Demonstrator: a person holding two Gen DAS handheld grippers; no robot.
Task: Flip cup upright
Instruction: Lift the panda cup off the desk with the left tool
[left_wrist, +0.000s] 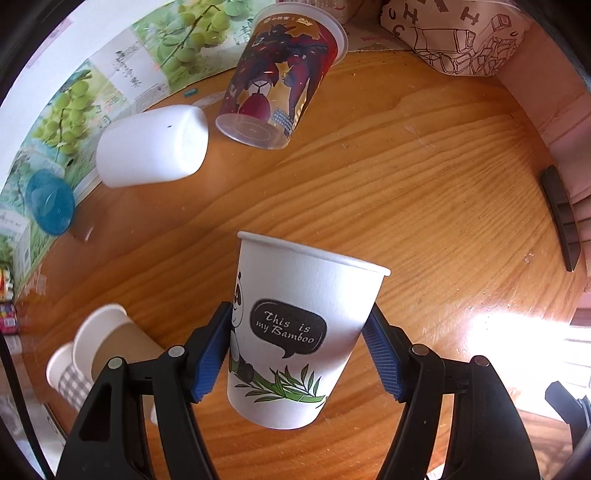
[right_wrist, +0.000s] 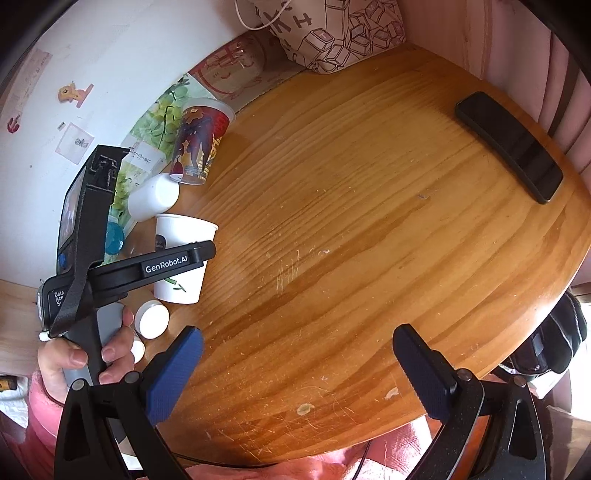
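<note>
A white paper cup (left_wrist: 295, 332) with a panda and "This is my Bamboo" stands upright, rim up, on the wooden table (left_wrist: 424, 206). My left gripper (left_wrist: 299, 347) has its blue pads against both sides of the cup's wall. In the right wrist view the same cup (right_wrist: 181, 254) stands at the left with the left gripper (right_wrist: 173, 264) around it. My right gripper (right_wrist: 295, 373) is open and empty above the table's front edge.
A red printed plastic cup (left_wrist: 280, 81) leans tilted at the back, a white cup (left_wrist: 151, 146) lies on its side beside it, and nested paper cups (left_wrist: 96, 350) lie at the left. A blue lid (left_wrist: 50, 212), a black phone (right_wrist: 509, 146) and a printed bag (left_wrist: 454, 33) are around.
</note>
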